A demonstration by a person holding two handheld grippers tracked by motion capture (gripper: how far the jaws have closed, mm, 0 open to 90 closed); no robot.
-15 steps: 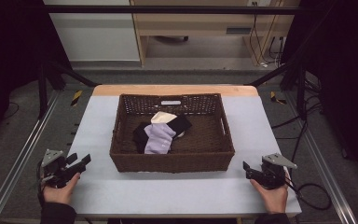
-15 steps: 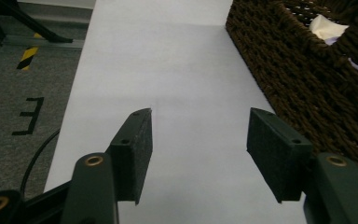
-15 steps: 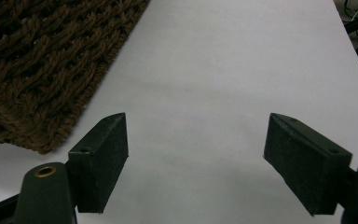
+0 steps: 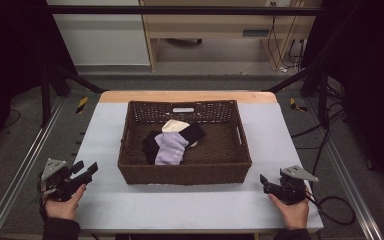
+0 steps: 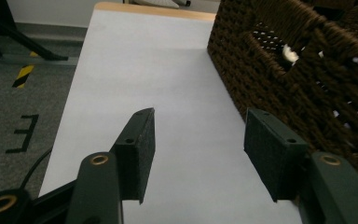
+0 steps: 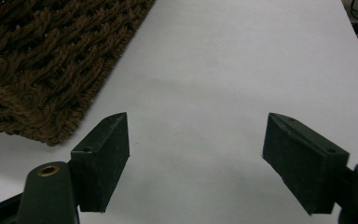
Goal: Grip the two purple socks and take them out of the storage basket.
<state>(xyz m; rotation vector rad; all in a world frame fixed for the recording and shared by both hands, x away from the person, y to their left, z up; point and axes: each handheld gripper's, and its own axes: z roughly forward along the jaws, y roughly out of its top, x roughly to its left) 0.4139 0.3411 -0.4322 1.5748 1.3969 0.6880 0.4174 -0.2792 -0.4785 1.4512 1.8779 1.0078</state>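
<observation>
A: Left gripper view: left gripper spread wide, nothing between the pads, just bare white table. Wicker basket close by on one side.

B: Same deal over in the right gripper view. Right gripper gaping, empty, basket corner just ahead.

A: And up top, high view?

B: Basket mid-table, holding a lavender sock on top of black socks plus a cream one. Grippers parked either side, well apart.
</observation>
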